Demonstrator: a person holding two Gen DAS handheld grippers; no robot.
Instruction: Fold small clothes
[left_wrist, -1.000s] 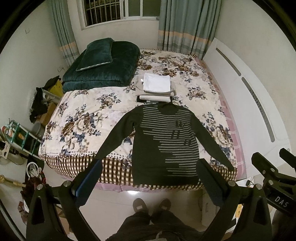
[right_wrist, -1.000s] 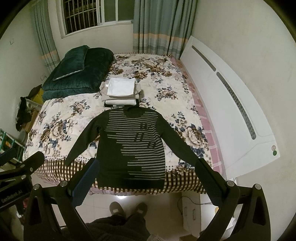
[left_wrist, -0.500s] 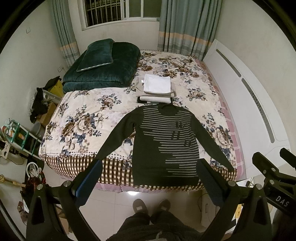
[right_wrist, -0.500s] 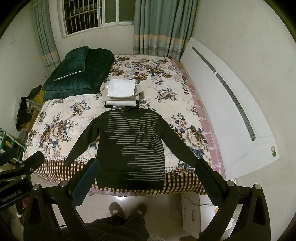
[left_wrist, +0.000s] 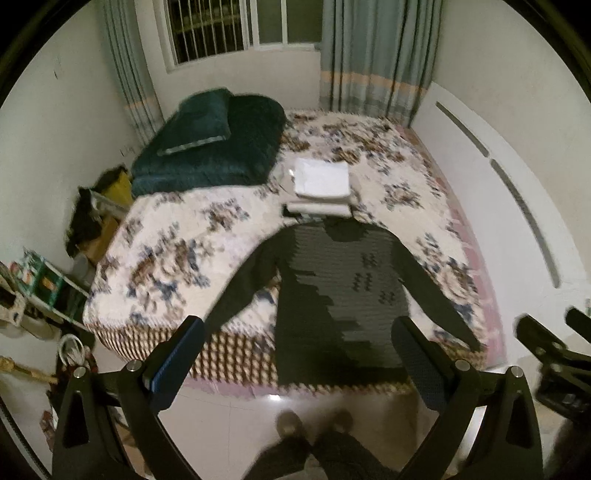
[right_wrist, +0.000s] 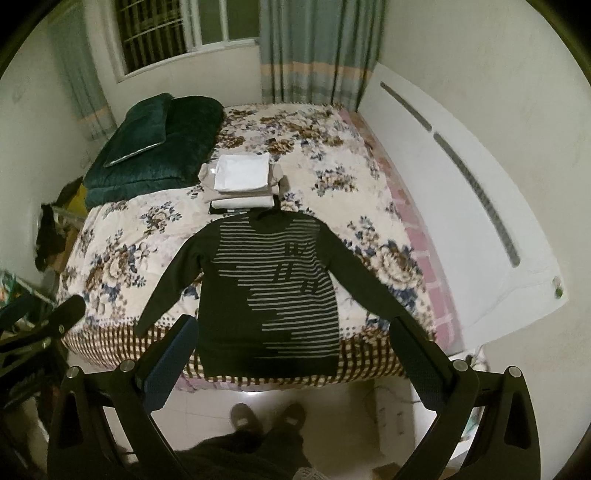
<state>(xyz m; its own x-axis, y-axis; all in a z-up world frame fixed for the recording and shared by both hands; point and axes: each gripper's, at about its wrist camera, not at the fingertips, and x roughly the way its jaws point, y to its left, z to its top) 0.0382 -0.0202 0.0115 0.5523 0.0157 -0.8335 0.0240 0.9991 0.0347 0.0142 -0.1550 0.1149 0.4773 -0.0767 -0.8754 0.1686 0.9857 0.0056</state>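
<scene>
A dark long-sleeved sweater (right_wrist: 273, 291) with pale stripes lies flat, sleeves spread, at the near edge of the floral bed (right_wrist: 122, 254); its hem hangs over the edge. It also shows, blurred, in the left wrist view (left_wrist: 332, 295). My left gripper (left_wrist: 299, 354) is open and empty, held above the floor in front of the bed. My right gripper (right_wrist: 295, 350) is open and empty, likewise short of the sweater. A stack of folded clothes (right_wrist: 243, 181) with a white piece on top sits just beyond the collar.
A dark green quilt and pillow (right_wrist: 155, 147) lie at the bed's far left. A white headboard (right_wrist: 461, 206) runs along the right. Clutter and a rack (left_wrist: 44, 288) stand left of the bed. The person's feet (right_wrist: 266, 417) are on the tiled floor.
Both grippers have shifted slightly; the left wrist view is now motion-blurred and tilted a little. The sweater and the stack have not moved. Both grippers stay open.
</scene>
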